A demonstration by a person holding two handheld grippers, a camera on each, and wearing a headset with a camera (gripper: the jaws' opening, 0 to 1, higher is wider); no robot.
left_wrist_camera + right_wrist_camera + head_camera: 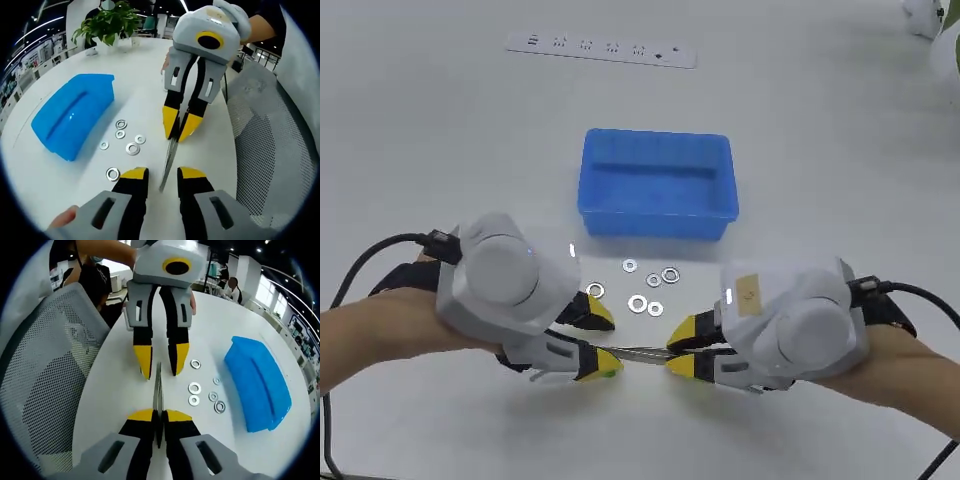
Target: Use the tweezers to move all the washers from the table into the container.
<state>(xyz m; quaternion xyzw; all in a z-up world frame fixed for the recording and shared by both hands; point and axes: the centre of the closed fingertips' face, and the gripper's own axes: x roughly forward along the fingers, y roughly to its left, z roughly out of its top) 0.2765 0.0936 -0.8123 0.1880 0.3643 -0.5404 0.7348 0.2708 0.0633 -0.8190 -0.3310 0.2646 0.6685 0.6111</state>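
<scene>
Tweezers [640, 353] are the thing in hand now, and no washer has been picked up yet. The right hand-held gripper [160, 416] has its jaws pulled in tight on one end of the tweezers and holds them. The left hand-held gripper [163, 174] faces it, very near. Its jaws stand apart, one on each side of the other end of the tweezers, and they do not seem to press on it. I cannot tell if the tweezers touch the counter [440, 150] or hang just above it.

Six washers [638, 303] lie in a loose bunch on the counter, just past the two grippers, between them and the blue container [655, 218]. The washers are near the container but not touching it. The inside of the container looks bare, so I think the whole job of moving is left to do.

This step looks like getting a good hold on the tweezers. Next, I think, the tweezers must be held so that their thin tips point out and can open and shut. Then the tips need to go down to the nearest washer and pinch its thin rim. The washers are flat and small, so one may slip if the pinch is not straight
</scene>
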